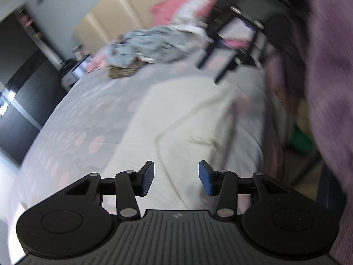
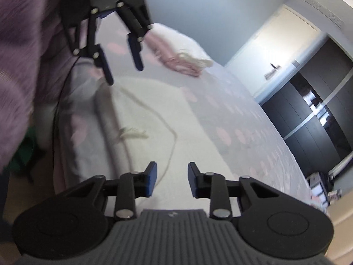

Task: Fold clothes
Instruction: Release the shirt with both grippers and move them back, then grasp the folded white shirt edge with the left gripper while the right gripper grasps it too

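Observation:
A cream folded garment (image 1: 187, 119) with a drawstring and tassel (image 1: 201, 141) lies flat on the bed; it also shows in the right wrist view (image 2: 152, 119). My left gripper (image 1: 176, 180) is open and empty, held above the garment's near end. My right gripper (image 2: 172, 180) is open and empty above the garment's other end. The left gripper also shows in the right wrist view (image 2: 123, 66), open above the far end. Both views are motion-blurred.
The bed has a grey cover with pink spots (image 1: 83, 121). A pile of grey and pink clothes (image 1: 150, 44) lies at the headboard. A pink and cream folded item (image 2: 176, 59) lies further along the bed. A purple sleeve (image 1: 326, 88) fills the side. Dark wardrobes (image 2: 308, 114) stand beyond.

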The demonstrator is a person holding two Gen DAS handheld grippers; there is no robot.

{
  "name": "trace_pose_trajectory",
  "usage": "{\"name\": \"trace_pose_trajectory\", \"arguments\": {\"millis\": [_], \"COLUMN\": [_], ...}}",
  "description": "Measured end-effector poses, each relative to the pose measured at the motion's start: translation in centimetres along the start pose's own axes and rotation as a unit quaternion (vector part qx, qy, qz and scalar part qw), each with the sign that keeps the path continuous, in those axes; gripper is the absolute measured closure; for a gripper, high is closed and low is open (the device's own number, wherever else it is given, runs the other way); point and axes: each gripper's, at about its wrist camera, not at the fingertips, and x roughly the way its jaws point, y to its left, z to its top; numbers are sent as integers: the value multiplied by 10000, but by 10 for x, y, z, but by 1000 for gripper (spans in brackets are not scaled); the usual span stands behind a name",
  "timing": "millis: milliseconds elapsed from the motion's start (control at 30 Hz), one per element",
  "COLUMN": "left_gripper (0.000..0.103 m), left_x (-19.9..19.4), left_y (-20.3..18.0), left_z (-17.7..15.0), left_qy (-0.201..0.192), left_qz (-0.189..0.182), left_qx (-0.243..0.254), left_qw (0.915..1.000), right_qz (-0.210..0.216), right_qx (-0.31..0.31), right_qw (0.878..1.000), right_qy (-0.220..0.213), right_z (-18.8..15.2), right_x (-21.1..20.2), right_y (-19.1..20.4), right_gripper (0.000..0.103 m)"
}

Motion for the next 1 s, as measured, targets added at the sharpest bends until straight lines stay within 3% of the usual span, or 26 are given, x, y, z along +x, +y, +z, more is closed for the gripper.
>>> {"name": "trace_pose_trajectory", "arguments": {"millis": [100,167,233,333,500,600,667,800,1000], "left_gripper": [61,61,63,71,85,88,88,88,88], "left_x": [9,17,23,32,50,62,70,88,92], "left_y": [23,38,54,75,98,104,106,104,102], "left_z": [10,15,14,8,-14,-32,-41,-51,-57], "left_qy": [21,77,-13,-168,-255,-122,-7,260,319], "left_qz": [205,398,609,864,1070,1022,994,904,843], "left_qx": [-732,-1340,-2086,-3111,-4052,-4380,-4475,-4473,-4396], "left_qw": [9971,9901,9761,9463,9076,8931,8887,8894,8937], "right_qz": [-161,-353,-543,-794,-1164,-1179,-1185,-1059,-917], "right_qx": [745,1256,1804,2591,3522,4003,4140,4363,4381], "right_qw": [9971,9914,9820,9625,9285,9082,9015,8910,8899], "right_qy": [22,96,151,136,161,310,437,673,878], "right_z": [9,12,15,17,13,-2,-10,-23,-32], "right_x": [11,20,30,46,77,95,105,124,137], "right_y": [-15,-24,-33,-47,-63,-72,-74,-77,-73], "right_gripper": [80,82,83,83,83,83,83,83,83]}}
